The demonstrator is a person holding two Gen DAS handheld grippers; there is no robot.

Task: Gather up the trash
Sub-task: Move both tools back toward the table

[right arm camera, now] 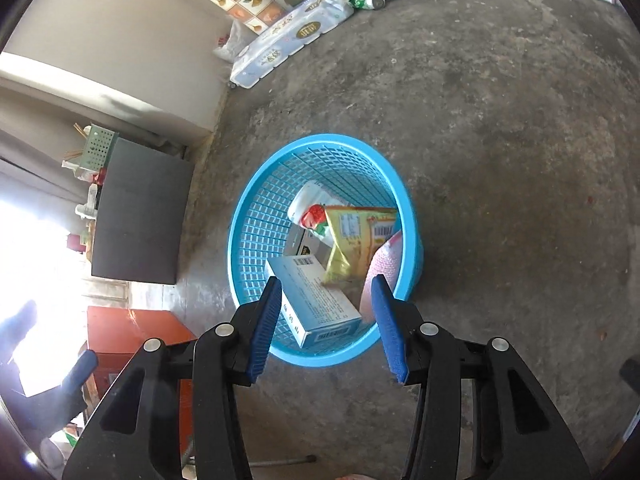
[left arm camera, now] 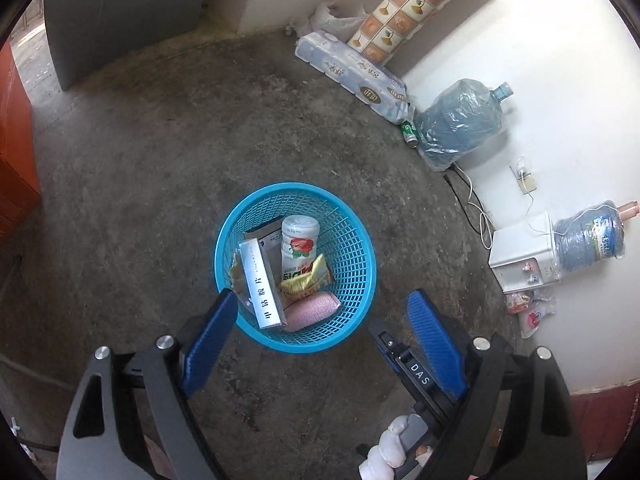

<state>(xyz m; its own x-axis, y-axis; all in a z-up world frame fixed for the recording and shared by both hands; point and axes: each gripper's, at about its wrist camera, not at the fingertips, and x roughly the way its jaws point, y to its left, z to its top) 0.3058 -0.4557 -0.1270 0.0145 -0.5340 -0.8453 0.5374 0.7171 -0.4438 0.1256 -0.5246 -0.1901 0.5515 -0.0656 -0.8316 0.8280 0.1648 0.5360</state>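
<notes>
A blue mesh trash basket (left arm camera: 352, 240) stands on the concrete floor; it also shows in the right wrist view (right arm camera: 248, 240). Inside lie a white box (left arm camera: 262, 284), a white bottle with a strawberry label (left arm camera: 298, 244), a yellow snack wrapper (left arm camera: 306, 280) and a pink sponge (left arm camera: 310, 310). In the right wrist view the box (right arm camera: 316, 300), bottle (right arm camera: 310, 210), wrapper (right arm camera: 352, 240) and sponge (right arm camera: 384, 264) show too. My left gripper (left arm camera: 322, 300) hovers above the basket's near rim, open and empty. My right gripper (right arm camera: 326, 286) hovers over the basket, open and empty.
Along the white wall lie a pack of tissue rolls (left arm camera: 352, 74), a green can (left arm camera: 409, 131), a bagged water jug (left arm camera: 460, 120) and a water dispenser (left arm camera: 524, 256). An orange cabinet (left arm camera: 12, 152) stands left, a grey panel (left arm camera: 120, 12) at the back.
</notes>
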